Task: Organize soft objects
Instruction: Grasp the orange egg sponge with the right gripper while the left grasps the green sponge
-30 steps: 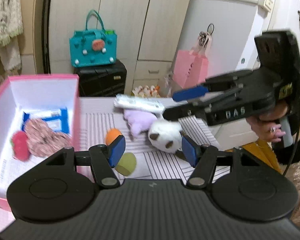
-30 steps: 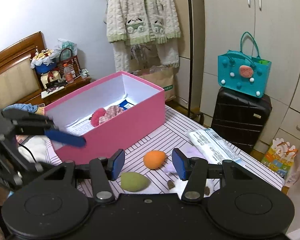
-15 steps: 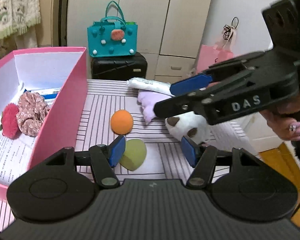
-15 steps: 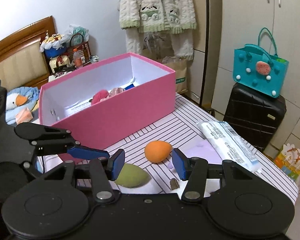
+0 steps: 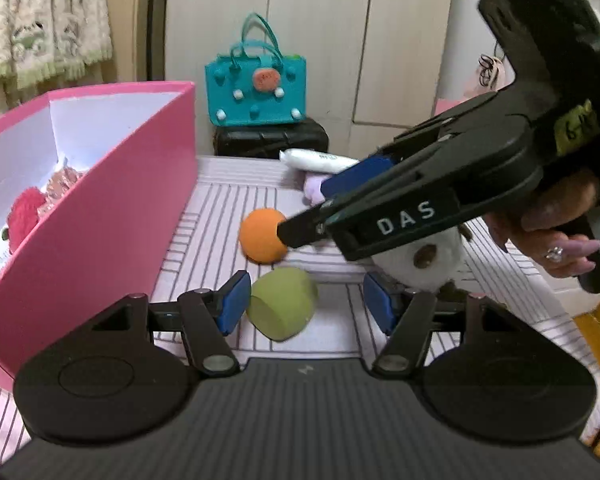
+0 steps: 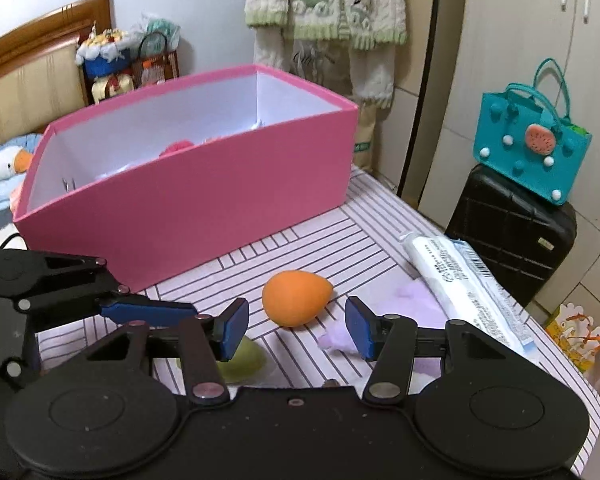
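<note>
Sponge (image 5: 283,309) between open left jaws, untouched

Striped table (image 6: 324,240) holds pink box (image 6: 220,196), sponges, plush.

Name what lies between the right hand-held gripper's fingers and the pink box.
In the right wrist view, the orange sponge lies ahead of the right hand-held gripper; beyond it, bare striped cloth reaches the pink box.

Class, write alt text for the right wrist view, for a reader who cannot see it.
An open right gripper points at an orange sponge on a striped table, with a green sponge nearer and the left gripper at left. Behind stands an open pink box; a white packet lies at right.
</note>
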`<state>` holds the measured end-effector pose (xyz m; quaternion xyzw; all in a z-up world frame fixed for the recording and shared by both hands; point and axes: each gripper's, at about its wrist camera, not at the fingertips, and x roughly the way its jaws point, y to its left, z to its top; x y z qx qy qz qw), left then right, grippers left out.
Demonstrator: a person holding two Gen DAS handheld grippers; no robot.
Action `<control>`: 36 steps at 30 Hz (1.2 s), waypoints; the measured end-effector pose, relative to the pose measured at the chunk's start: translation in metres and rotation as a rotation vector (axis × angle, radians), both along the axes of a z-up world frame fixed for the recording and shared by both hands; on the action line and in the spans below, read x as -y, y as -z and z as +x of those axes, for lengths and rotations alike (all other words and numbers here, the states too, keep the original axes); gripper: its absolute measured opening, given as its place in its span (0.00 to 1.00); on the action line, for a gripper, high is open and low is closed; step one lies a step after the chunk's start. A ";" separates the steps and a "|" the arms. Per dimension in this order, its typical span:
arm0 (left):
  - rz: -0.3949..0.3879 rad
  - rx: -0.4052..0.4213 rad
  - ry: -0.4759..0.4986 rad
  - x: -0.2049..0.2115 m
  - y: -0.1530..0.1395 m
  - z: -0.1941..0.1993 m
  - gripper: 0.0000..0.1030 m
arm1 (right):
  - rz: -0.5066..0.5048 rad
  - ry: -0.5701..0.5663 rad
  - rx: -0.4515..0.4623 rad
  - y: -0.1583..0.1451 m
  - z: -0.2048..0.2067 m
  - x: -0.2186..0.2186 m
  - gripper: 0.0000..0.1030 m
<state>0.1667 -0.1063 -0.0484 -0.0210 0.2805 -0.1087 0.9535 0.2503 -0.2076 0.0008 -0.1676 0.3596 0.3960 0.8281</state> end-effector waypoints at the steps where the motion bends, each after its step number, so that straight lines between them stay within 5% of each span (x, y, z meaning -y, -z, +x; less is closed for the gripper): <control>1: 0.004 0.006 -0.008 0.000 0.001 0.000 0.60 | -0.011 -0.008 -0.005 0.000 0.001 -0.002 0.57; 16: -0.024 -0.038 -0.083 -0.011 0.018 0.018 0.61 | -0.083 0.015 -0.078 0.010 0.028 -0.031 0.57; 26: -0.060 -0.063 -0.118 -0.016 0.020 0.030 0.61 | -0.026 0.053 -0.193 0.018 0.045 -0.033 0.52; 36: -0.098 -0.088 -0.140 -0.017 0.022 0.036 0.58 | -0.021 0.048 -0.193 0.022 0.047 -0.037 0.51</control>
